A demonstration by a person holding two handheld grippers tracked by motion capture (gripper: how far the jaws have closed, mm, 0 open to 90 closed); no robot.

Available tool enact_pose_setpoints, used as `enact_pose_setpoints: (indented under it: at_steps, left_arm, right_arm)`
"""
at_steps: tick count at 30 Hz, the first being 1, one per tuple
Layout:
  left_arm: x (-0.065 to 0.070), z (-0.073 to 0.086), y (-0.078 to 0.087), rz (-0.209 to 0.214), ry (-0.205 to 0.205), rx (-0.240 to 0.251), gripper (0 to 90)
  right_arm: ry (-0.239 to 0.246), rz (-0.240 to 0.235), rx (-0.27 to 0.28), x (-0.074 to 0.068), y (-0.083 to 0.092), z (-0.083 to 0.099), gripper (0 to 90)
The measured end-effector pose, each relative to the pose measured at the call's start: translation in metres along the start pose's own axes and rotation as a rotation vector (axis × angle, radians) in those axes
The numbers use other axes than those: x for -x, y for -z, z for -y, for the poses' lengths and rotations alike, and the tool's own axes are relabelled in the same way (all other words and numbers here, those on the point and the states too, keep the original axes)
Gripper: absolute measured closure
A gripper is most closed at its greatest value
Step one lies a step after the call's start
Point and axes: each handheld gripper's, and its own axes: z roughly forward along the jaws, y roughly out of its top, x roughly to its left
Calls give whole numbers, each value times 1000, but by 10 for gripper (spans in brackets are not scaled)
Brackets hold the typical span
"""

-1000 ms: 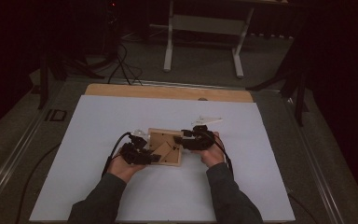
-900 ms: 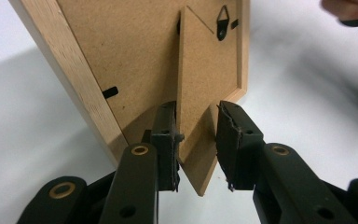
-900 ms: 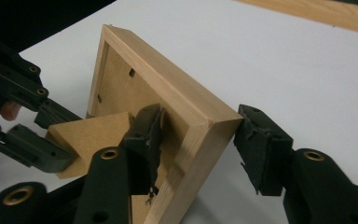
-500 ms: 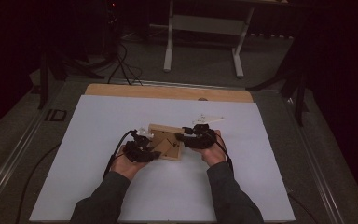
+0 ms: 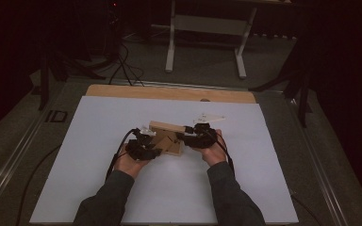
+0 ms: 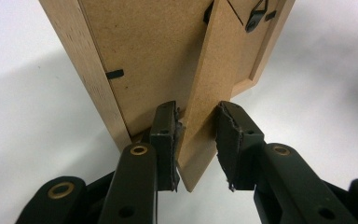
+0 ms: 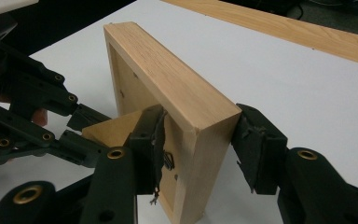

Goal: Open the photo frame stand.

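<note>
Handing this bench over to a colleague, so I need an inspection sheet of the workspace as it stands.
Surface: white sheet on a table with a wooden strip at its far edge.
Job's things: wooden picture frame standing on edge, back showing; its fold-out stand swung away from the back.
Clutter: nothing seen.
Grippers: left gripper has its fingers around the stand; right gripper, whose fingers have just been closing, straddles the frame's side rail.
Cables: black cable trails from the left gripper; more on the floor.
Surroundings: dark room, white table legs beyond.
</note>
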Motion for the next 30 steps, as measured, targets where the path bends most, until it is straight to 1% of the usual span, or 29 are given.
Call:
enact_pose_setpoints:
  at_steps: [3,7,11,13,14,15,16,17,18,19,22,23,24,25,26,28,30]
  left_arm:
    - [-1,-1,-2,-13,-10,10,686]
    - [-1,0,-4,-18,-14,17,684]
    - [-1,0,-4,-20,-21,15,680]
    - [0,0,-3,-20,-31,8,677]
    - [1,0,-2,-9,-42,4,672]
    - [2,0,-1,2,-37,10,654]
    - [2,0,-1,2,-37,10,643]
    - [3,0,1,14,-32,16,642]
    - [3,0,1,14,-32,16,638]
    - [3,0,2,17,-34,18,633]
    - [3,1,3,21,-44,10,628]
    - [2,2,4,33,-39,16,628]
    - [2,2,4,33,-39,16,628]
    - [2,2,4,41,-38,24,628]
    - [2,2,4,41,-38,24,628]
    - [2,2,5,47,-40,26,625]
    - [3,3,6,48,-43,29,619]
  right_arm:
    - [5,5,-3,0,0,-1,540]
    - [13,11,-3,-1,0,-1,540]
    - [13,8,-3,-1,0,-1,538]
    - [23,0,-6,-3,1,0,536]
    - [26,-4,-7,-4,1,0,534]
    - [31,-18,-10,-5,1,1,535]
    - [42,-28,-14,-7,0,1,537]
    - [53,-24,-19,-10,-1,2,541]
    - [53,-24,-19,-10,-1,2,541]
    - [74,-7,-19,-14,-2,2,541]
    - [84,-10,-20,-16,-2,3,541]
    - [89,-9,-22,-17,-2,3,540]
    - [89,-9,-22,-17,-2,3,540]
    - [102,-14,-26,-19,-1,4,538]
    - [102,-14,-26,-19,-1,4,538]
    - [117,-12,-26,-21,0,5,536]
    - [115,-11,-25,-22,0,6,534]
